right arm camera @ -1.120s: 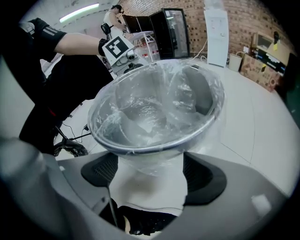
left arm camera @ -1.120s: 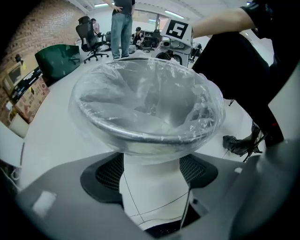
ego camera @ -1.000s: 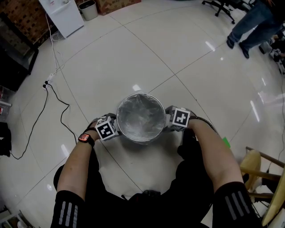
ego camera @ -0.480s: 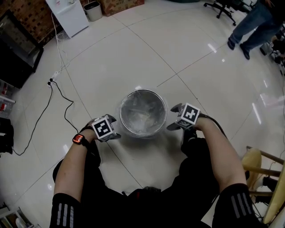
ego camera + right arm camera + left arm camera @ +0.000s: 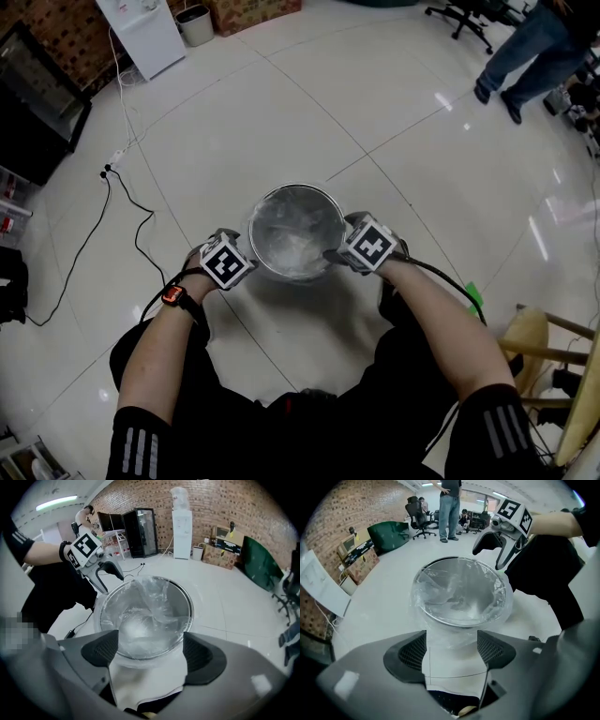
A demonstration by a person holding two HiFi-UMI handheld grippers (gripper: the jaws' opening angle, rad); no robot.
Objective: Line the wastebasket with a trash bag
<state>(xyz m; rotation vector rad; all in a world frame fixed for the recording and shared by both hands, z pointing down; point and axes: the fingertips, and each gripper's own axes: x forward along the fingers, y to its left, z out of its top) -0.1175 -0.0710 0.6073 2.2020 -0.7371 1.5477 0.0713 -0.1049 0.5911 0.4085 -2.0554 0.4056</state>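
A round metal wastebasket stands on the tiled floor, lined with a clear trash bag whose edge is folded over the rim. My left gripper hovers at the basket's left side. Its jaws have just been closing a little, and the bag's overhang shows in the gap without the pads pressing it. My right gripper is held at the right rim, open, with the bagged rim just beyond its tips. Each gripper also shows in the other's view: the right gripper, the left gripper.
A black power cable runs across the floor at left. A white water dispenser and a small bin stand at the back, with a dark cabinet at far left. A person stands at back right, and a wooden chair is at right.
Both grippers have risen from low beside the basket to rim height and rolled. The right one swung outward, then came back in against the rim.
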